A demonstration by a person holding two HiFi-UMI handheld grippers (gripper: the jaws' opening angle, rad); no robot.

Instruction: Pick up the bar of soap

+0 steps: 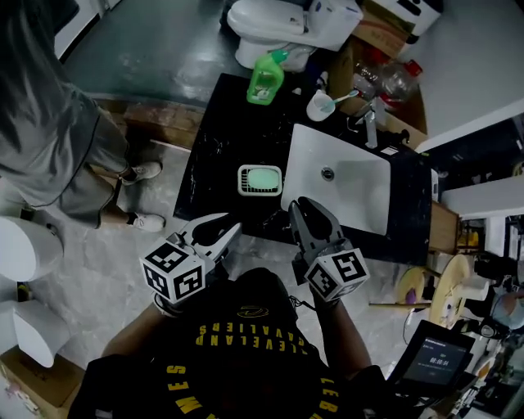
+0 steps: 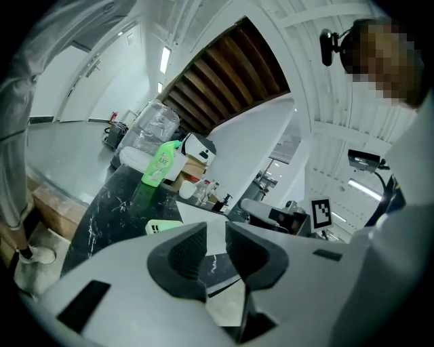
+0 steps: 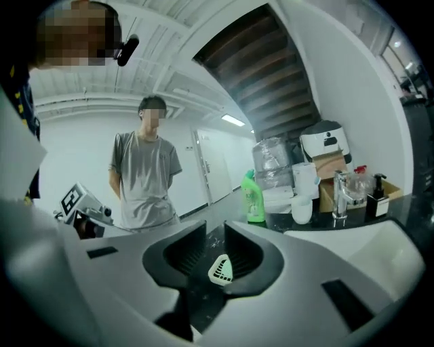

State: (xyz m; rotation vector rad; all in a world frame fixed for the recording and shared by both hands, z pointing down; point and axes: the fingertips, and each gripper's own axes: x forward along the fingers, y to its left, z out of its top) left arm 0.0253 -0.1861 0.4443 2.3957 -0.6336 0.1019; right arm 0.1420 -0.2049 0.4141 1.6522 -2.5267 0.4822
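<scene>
A pale green bar of soap (image 1: 262,179) lies in a white slotted dish (image 1: 244,182) on the black marble counter (image 1: 221,139), just left of the white sink (image 1: 352,200). My left gripper (image 1: 230,232) hovers off the counter's near edge, below the dish; its jaws stand slightly apart with nothing between them (image 2: 215,237), and the dish (image 2: 163,226) shows beyond them to the left. My right gripper (image 1: 297,206) sits over the counter's near edge, right of the dish. Its jaws (image 3: 215,244) keep a narrow gap, empty, and the dish (image 3: 220,269) shows through it further off.
A green bottle (image 1: 265,78) stands at the counter's far end, with a white cup holding a toothbrush (image 1: 321,105) and a faucet (image 1: 368,123) nearby. A toilet (image 1: 270,24) is behind. A person in a grey shirt (image 1: 57,139) stands left of the counter.
</scene>
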